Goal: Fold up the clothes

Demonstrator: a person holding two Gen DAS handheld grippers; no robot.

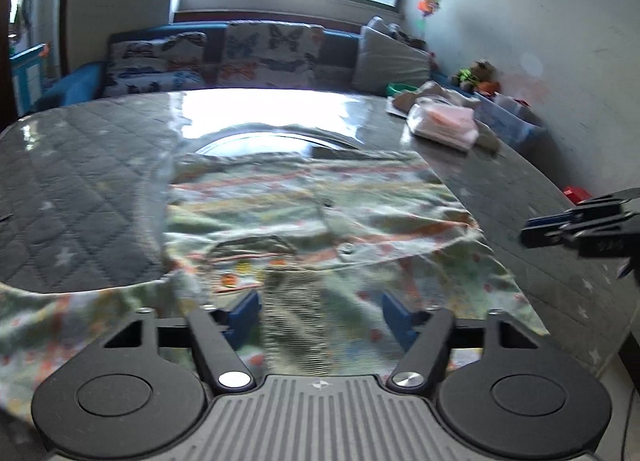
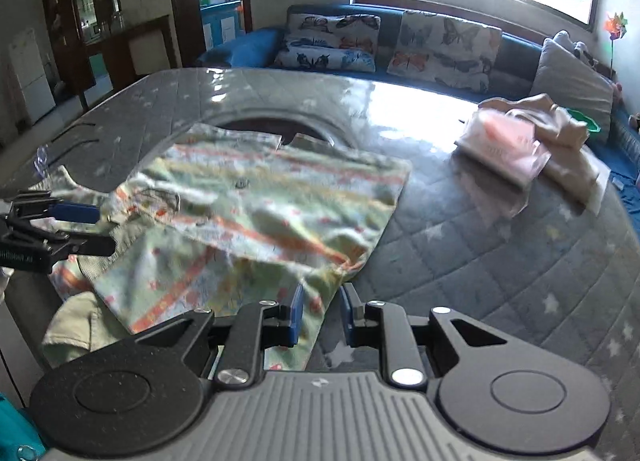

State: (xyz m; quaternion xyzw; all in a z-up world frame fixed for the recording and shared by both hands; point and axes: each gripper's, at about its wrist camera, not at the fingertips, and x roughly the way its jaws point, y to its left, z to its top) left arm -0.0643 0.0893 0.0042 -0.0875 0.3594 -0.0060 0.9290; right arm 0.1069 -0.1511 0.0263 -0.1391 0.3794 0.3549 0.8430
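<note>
A pale green patterned garment with orange stripes [image 1: 312, 213] lies partly folded on a grey quilted table [image 1: 80, 181]; its far half is doubled over the near half. My left gripper [image 1: 320, 309] is open, low over the garment's near edge, with cloth between its blue fingertips [image 1: 244, 313]. My right gripper [image 2: 322, 311] is open over the garment's [image 2: 256, 205] right corner, with cloth lying between its fingers. Each gripper shows in the other's view, the right one [image 1: 576, 225] and the left one [image 2: 68, 229].
A stack of folded pinkish clothes [image 2: 516, 141] sits at the table's far right; it also shows in the left wrist view [image 1: 444, 121]. A blue sofa with butterfly cushions [image 2: 400, 41] stands behind the table [image 2: 480, 261]. A dark round inset [image 1: 276, 141] lies in the table's middle.
</note>
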